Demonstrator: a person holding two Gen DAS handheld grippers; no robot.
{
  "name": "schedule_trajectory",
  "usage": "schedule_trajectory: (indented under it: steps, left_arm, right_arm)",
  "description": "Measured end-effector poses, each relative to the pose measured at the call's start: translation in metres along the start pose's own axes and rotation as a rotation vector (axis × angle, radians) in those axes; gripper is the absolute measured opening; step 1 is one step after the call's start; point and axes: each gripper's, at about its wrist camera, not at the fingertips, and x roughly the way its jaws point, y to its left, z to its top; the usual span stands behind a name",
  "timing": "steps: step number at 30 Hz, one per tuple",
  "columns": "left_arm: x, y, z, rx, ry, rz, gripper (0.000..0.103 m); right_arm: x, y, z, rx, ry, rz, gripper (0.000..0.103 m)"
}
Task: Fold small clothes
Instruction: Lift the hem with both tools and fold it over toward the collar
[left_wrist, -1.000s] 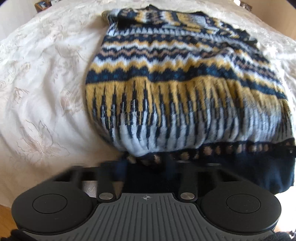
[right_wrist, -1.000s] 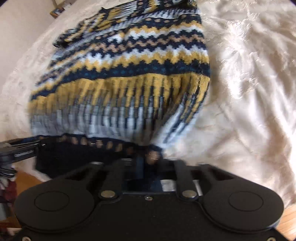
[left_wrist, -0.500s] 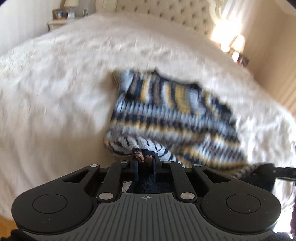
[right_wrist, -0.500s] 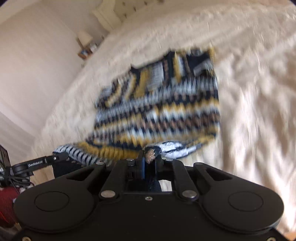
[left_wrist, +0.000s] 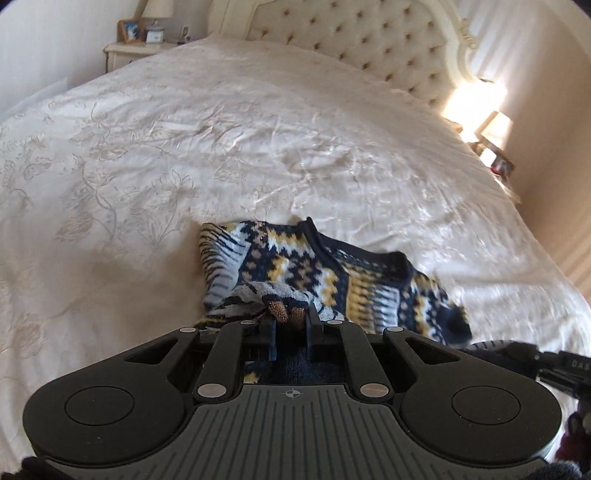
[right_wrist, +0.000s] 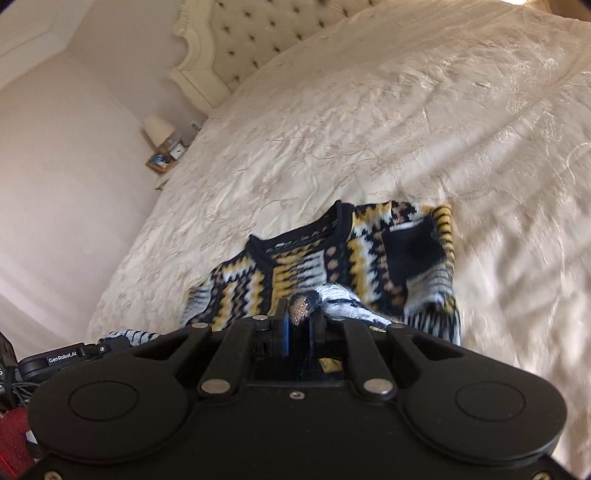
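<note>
A small knitted sweater (left_wrist: 332, 269) in navy, mustard, white and tan zigzag bands lies on a cream bedspread (left_wrist: 221, 129). Its neckline faces the headboard. My left gripper (left_wrist: 290, 319) is shut on a corner of the sweater's hem, lifted off the bed and carried over the garment. In the right wrist view the same sweater (right_wrist: 369, 251) shows, and my right gripper (right_wrist: 301, 319) is shut on the other hem corner, held up likewise. The hem stretches between the two grippers; the right gripper's body (left_wrist: 546, 363) peeks in at the left view's right edge.
A tufted cream headboard (left_wrist: 354, 40) stands at the far end. A nightstand (left_wrist: 133, 48) with a lamp and picture frames is at the far left; another lit bedside spot (left_wrist: 495, 147) is at the right. Wide bedspread lies beyond the sweater.
Both grippers rose and moved toward the headboard, carrying the hem corners up over the sweater body. The view went from close on the flat sweater to high above the bed.
</note>
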Motion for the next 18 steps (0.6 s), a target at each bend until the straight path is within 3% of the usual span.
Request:
schedule_trajectory:
  steps: [4, 12, 18]
  left_arm:
    - [0.023, 0.003, 0.017, -0.036, 0.045, 0.004, 0.013]
    - [0.073, -0.002, 0.037, 0.04, 0.146, 0.015, 0.013]
    - [0.106, 0.008, 0.048, 0.035, 0.219, 0.003, 0.014]
  right_arm:
    - [0.019, -0.009, 0.017, 0.034, 0.021, -0.029, 0.016]
    - [0.055, -0.028, 0.032, 0.108, 0.076, -0.098, 0.016]
    - [0.078, -0.037, 0.042, 0.166, 0.093, -0.138, 0.017]
